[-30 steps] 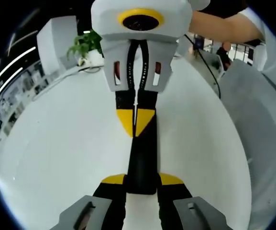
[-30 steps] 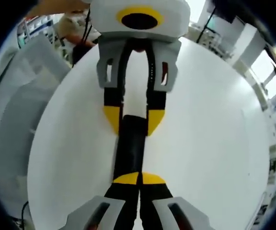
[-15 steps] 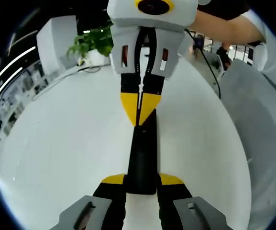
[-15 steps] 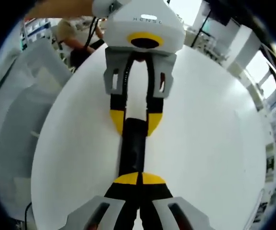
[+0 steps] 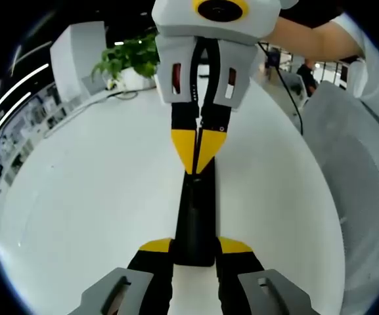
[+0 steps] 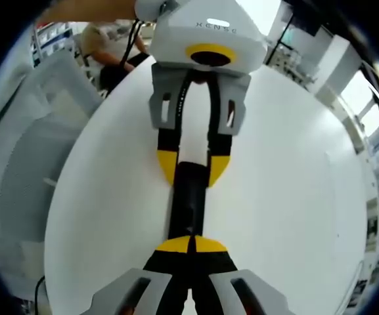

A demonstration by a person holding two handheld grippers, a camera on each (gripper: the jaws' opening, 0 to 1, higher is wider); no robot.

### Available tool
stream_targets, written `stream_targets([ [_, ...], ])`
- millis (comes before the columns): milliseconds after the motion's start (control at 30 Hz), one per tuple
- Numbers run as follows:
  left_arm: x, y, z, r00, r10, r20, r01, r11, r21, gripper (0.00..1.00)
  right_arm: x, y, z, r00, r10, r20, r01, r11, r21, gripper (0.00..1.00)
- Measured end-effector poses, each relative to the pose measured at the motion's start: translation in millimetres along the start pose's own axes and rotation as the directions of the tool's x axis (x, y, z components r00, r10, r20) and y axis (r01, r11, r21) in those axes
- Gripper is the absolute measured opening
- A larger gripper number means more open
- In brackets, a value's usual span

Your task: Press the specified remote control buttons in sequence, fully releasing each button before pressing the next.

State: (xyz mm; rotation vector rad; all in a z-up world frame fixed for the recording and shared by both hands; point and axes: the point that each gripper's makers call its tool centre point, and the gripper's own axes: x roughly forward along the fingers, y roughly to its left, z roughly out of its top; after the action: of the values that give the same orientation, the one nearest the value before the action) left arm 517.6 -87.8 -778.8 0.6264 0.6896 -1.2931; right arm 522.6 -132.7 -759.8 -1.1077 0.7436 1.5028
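Black remote control [image 5: 195, 220] held lengthwise on white table [image 5: 77, 197], near end pinched by left gripper [image 5: 194, 248]. Right gripper [image 5: 198, 152] seen at 12 o'clock, tips pressed together over remote's far end. Bare tabletop spread at 3 and 9 o'clock; table edge curved at right.

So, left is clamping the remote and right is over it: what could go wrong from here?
1. The left gripper holds only one end of the remote; a hard press farther out could tip it.
2. The right gripper's shut tips cover the remote's face, so the wrong button may be hit.
3. The remote's buttons are not readable in either view.
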Motion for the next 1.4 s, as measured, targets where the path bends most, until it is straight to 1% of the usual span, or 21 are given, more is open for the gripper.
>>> stream_targets([
  [567,-0.2,0.2,0.2,1.000,-0.001,0.004,0.001,1.000,0.002,0.24,6.5,2.3,-0.7,1.000,0.014,-0.009,-0.014,1.000,-0.009,0.00],
  [1400,0.1,-1.3,0.5,1.000,-0.001,0.009,0.001,1.000,0.002,0.24,12.6,3.9,-0.1,0.999,0.032,-0.007,-0.032,0.999,-0.016,0.00],
])
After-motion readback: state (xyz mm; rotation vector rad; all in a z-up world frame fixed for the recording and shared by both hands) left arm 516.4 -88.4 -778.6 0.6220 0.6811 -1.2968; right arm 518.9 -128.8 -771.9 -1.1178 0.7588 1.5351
